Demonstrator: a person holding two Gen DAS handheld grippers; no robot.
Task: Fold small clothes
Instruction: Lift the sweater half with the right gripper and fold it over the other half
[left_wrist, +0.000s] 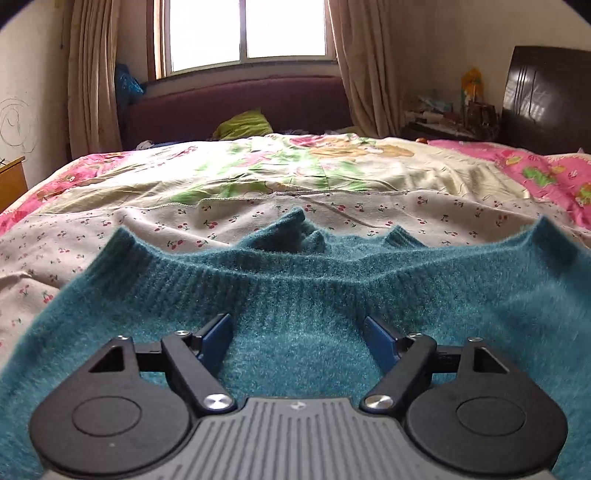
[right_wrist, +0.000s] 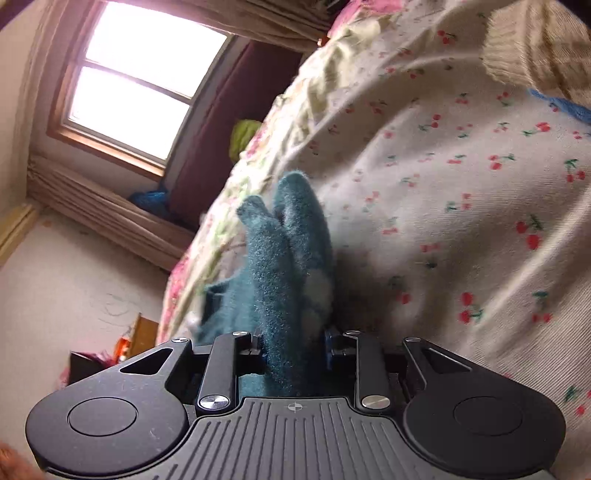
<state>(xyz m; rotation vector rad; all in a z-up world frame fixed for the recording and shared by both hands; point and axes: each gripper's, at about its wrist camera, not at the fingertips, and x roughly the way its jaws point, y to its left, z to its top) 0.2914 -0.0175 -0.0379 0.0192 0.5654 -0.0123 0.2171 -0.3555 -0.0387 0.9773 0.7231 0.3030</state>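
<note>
Left wrist view: left gripper (left_wrist: 298, 326) gapes over the teal sweater (left_wrist: 295, 295), neckline pointing away; right gripper (right_wrist: 293, 341) clamps its sleeve (right_wrist: 284, 251)

Daylight enters through the window (left_wrist: 243, 33), which is blown out to white in both views. The bed (left_wrist: 332, 173) is evenly lit, shadows soft. Fisheye distortion bends the curtains (left_wrist: 92, 74) and darkens the corners. The right wrist view is tilted and motion-blurred, with the bed smeared.
</note>
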